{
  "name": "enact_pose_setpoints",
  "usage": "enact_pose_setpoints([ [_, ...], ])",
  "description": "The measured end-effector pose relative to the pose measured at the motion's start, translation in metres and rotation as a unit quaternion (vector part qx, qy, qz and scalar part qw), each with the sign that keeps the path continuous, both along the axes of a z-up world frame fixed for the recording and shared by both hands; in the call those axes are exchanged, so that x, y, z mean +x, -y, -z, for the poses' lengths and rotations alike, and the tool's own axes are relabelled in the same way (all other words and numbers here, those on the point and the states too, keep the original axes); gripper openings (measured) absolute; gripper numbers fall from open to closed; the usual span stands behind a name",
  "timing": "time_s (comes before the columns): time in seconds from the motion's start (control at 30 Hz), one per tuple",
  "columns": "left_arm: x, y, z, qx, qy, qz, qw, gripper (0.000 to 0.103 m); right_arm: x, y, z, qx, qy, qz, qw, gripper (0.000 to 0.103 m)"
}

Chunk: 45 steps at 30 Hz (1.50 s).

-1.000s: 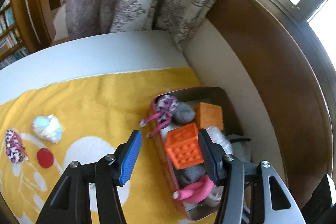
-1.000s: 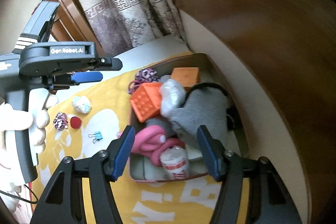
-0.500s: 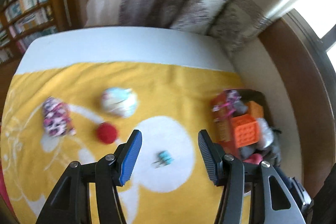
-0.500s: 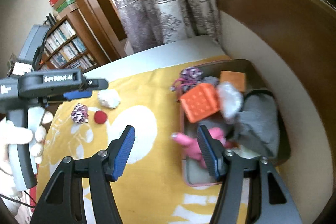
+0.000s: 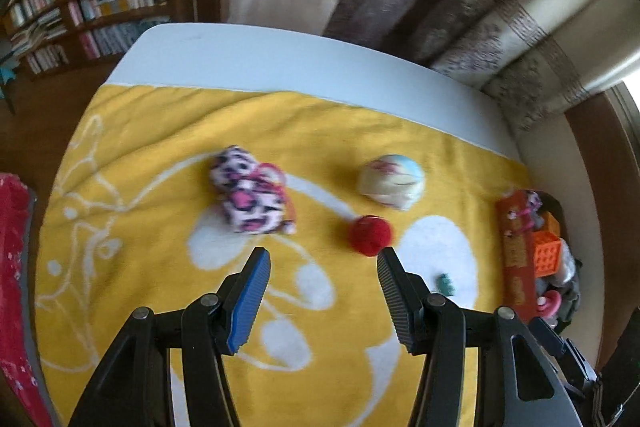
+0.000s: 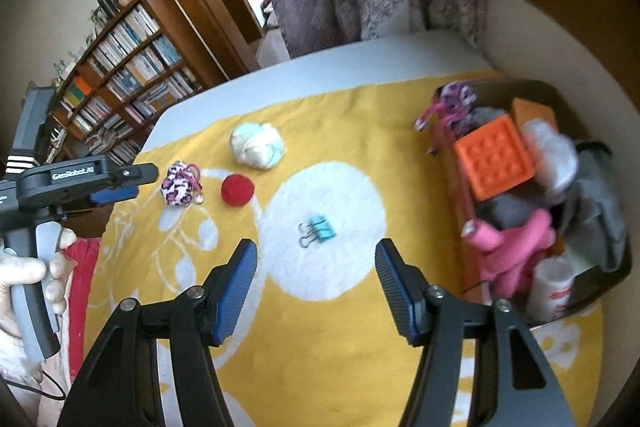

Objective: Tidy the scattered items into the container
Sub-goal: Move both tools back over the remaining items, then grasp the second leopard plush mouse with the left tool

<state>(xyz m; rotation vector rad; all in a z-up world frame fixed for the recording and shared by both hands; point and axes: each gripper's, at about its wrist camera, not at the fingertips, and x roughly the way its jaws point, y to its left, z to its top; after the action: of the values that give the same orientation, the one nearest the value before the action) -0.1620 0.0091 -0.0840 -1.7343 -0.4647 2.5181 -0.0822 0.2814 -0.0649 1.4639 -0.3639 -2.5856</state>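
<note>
- While most of the stuff already sits piled in the container point(image 6: 592, 297) at the right edge of the yellow blanket point(image 6: 344, 355), four items are loose: a leopard-print pouch point(image 5: 252, 201), a red ball point(image 5: 370, 235), a pale bundle point(image 5: 391, 180) and a blue binder clip point(image 6: 319, 230)
- left gripper point(image 5: 322, 301) hangs over the blanket with jaws wide apart and empty, red ball just ahead
- right gripper point(image 6: 316, 289) is spread and empty too, clip right in front of it
- looks like the reach-for-next-item step; I'd guess each one needs to drop down and straddle its nearest target
</note>
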Motion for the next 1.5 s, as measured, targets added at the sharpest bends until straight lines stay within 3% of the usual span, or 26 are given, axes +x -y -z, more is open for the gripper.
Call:
enact_pose_setpoints([
  [0.53, -0.037, 0.042, 0.051, 0.009, 0.034, -0.026, 0.9990, 0.057, -0.004, 0.024, 0.018, 0.025, 0.029, 0.020, 0.999, 0.066],
  [1.27, -0.074, 0.047, 0.103, -0.007, 0.060, -0.026, 0.9979, 0.057, -0.021, 0.024, 0.040, 0.036, 0.057, 0.036, 0.997, 0.066],
  [1.33, -0.074, 0.045, 0.103, -0.015, 0.055, -0.019, 0.9982, 0.055, -0.023, 0.024, 0.042, 0.036, 0.058, 0.037, 0.997, 0.066],
  [1.4, -0.073, 0.045, 0.102, -0.016, 0.050, -0.014, 0.9985, 0.046, -0.026, 0.022, 0.046, 0.035, 0.062, 0.040, 0.997, 0.066],
  [1.5, -0.070, 0.045, 0.099, -0.013, 0.045, -0.008, 0.9989, 0.043, -0.032, 0.020, 0.052, 0.028, 0.071, 0.042, 0.996, 0.066],
])
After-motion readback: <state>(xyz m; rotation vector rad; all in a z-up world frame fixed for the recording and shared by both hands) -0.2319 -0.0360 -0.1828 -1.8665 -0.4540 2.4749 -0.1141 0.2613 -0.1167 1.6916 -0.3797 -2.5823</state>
